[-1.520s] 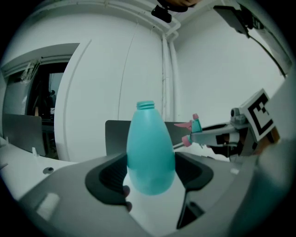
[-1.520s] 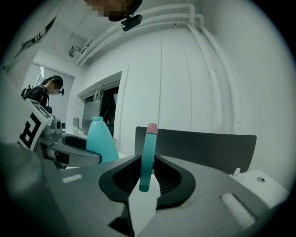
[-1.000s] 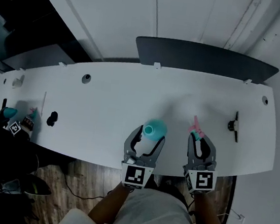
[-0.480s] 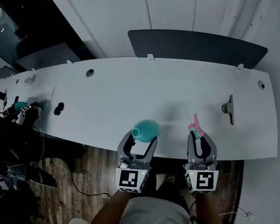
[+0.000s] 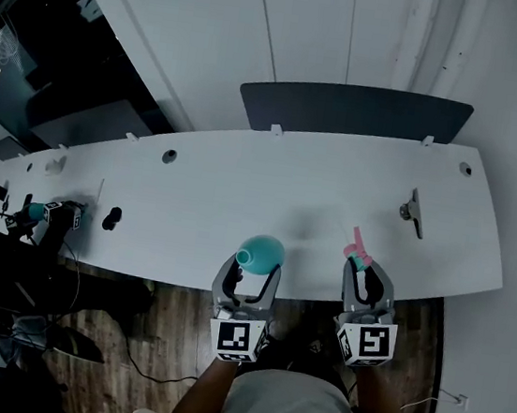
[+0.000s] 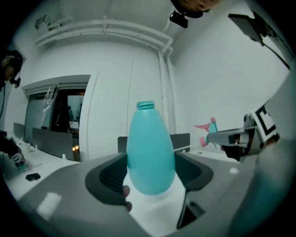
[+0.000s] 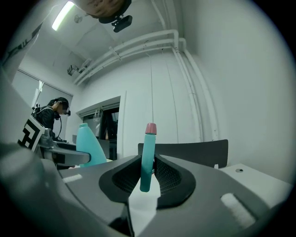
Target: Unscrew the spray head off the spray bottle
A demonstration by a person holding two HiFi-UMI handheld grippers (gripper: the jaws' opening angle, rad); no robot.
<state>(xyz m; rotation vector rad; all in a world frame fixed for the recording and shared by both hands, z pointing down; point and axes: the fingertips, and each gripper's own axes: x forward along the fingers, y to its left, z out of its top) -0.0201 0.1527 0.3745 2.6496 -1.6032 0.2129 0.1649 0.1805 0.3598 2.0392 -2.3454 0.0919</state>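
My left gripper (image 5: 255, 268) is shut on the body of a teal spray bottle (image 5: 260, 250) with a bare threaded neck. It holds the bottle above the near edge of the white table (image 5: 241, 199). In the left gripper view the bottle (image 6: 150, 152) stands between the pads, open mouth at the top. My right gripper (image 5: 364, 267) is shut on the detached spray head (image 5: 358, 245), teal with pink nozzle and trigger. In the right gripper view the spray head (image 7: 148, 155) sits pinched between the pads, and the bottle (image 7: 88, 146) shows to its left, apart from it.
A small black object (image 5: 111, 219) lies at the table's left. A dark stand (image 5: 414, 212) sits at the right. A dark panel (image 5: 356, 110) runs behind the table. At the far left another person holds a gripper (image 5: 45, 214). Wooden floor lies below the table's near edge.
Both grippers have come back toward the table's near edge, each keeping its hold. The bottle now tilts, its mouth turned to the left.
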